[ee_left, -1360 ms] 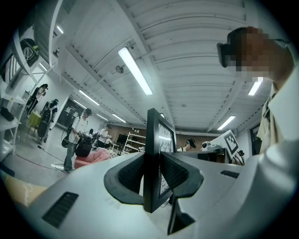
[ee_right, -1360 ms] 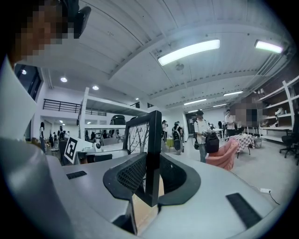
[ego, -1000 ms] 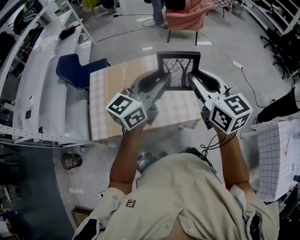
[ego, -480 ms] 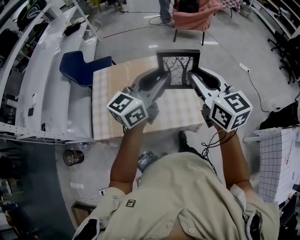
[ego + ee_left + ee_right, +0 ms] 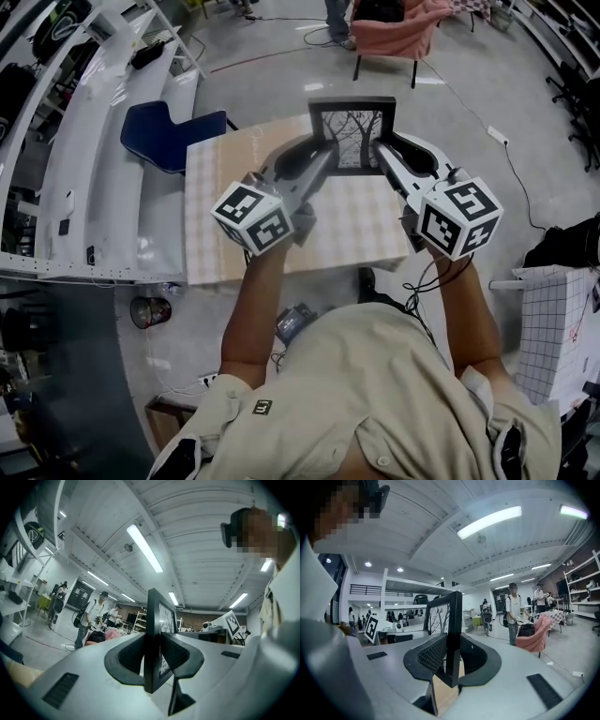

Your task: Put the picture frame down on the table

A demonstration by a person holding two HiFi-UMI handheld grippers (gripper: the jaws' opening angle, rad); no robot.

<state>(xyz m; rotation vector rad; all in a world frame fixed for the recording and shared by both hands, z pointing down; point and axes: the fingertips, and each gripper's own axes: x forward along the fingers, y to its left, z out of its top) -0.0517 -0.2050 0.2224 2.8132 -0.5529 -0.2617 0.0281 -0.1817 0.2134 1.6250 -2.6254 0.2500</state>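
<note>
Holding the picture frame [image 5: 353,134] upright above the table's [image 5: 217,211] far edge, the left gripper [image 5: 327,157] and right gripper [image 5: 382,156] each pinch one side. I'd guess that keeps it level for setting down.

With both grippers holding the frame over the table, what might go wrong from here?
Each gripper pinches only a thin side edge of the picture frame; if the left gripper and right gripper drift apart or twist, it may slip.
The frame seems to hang near the far edge of the table; set down there, it could tip off.
</note>
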